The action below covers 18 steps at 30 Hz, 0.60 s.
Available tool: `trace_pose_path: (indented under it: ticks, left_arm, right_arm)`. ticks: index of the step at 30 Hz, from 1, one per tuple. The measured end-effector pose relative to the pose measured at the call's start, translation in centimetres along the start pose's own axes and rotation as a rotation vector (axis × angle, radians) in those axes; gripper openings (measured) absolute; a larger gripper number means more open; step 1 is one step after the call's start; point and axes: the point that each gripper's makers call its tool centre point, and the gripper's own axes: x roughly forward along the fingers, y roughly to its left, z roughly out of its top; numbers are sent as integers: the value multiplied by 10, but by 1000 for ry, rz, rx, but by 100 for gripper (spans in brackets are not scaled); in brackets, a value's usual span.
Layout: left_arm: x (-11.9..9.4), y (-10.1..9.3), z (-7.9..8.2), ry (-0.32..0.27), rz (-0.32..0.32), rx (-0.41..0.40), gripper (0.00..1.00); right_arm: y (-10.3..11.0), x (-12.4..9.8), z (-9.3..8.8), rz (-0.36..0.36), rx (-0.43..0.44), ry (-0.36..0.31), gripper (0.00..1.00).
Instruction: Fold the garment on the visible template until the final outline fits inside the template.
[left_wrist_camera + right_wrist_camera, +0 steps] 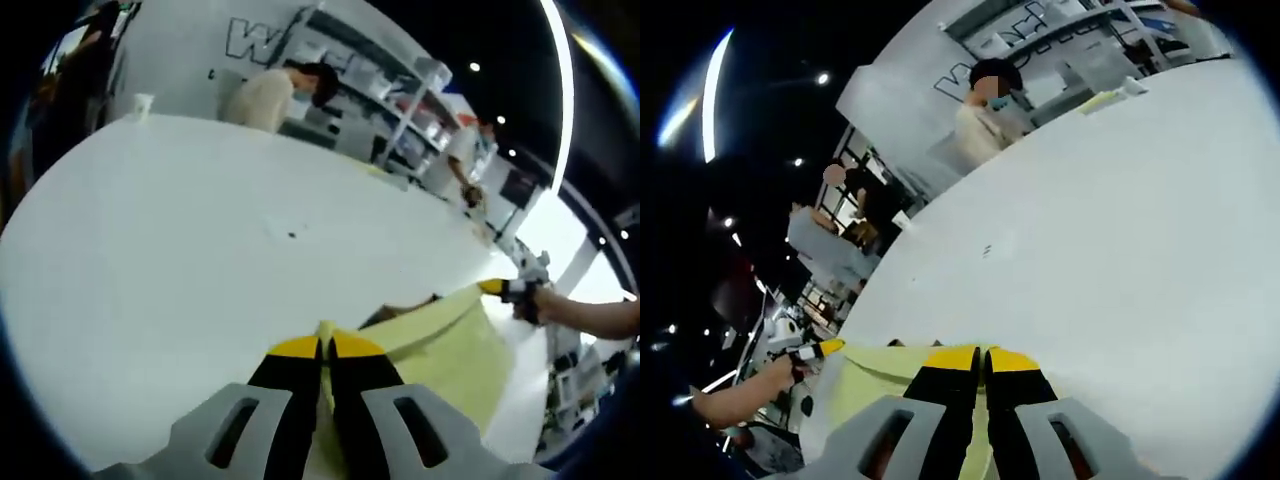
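A pale yellow garment [455, 350] hangs stretched above the white table [180, 260]. My left gripper [325, 342] is shut on one corner of it, yellow tips pressed together on the cloth. At the far right a hand holds my right gripper [503, 289], which grips the other end of the taut upper edge. In the right gripper view the right gripper [980, 353] is shut on the garment [870, 390], and the left gripper [822, 348] holds the far corner at the left. A dark strip [405, 306] shows under the lifted edge; I cannot tell what it is.
The white table [1120, 220] stretches wide and bare ahead, with a small dark speck [291, 235] on it. A white cup [143, 103] stands at its far edge. A person [275, 95] stands behind the table, with shelves and other people beyond.
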Motion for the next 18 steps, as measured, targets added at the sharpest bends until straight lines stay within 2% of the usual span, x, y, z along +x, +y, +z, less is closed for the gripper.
trace_pose_path:
  ticks: [3, 8, 11, 12, 13, 15, 17, 18]
  left_arm:
    - [10, 9, 2, 8, 2, 3, 1]
    - [15, 12, 5, -6, 11, 10, 2]
    - [17, 7, 5, -12, 13, 12, 0]
    - [20, 12, 6, -14, 14, 10, 0]
    - [22, 15, 1, -3, 29, 18, 0]
    - [17, 19, 1, -13, 66, 41, 0]
    - [11, 28, 15, -52, 112, 50, 0]
    - [5, 22, 25, -80, 107, 36, 0]
  right_arm:
    - [-3, 4, 0, -6, -6, 0, 0]
    - [-8, 9, 2, -8, -10, -6, 0]
    - [-13, 13, 3, -17, -9, -10, 0]
    - [-15, 16, 2, -22, -3, -10, 0]
    - [-15, 18, -2, -30, -3, -3, 0]
    - [-31, 13, 11, -101, -26, -54, 0]
    - [-36, 2, 31, -97, 34, -134, 0]
    - [-36, -5, 34, -108, 8, -135, 0]
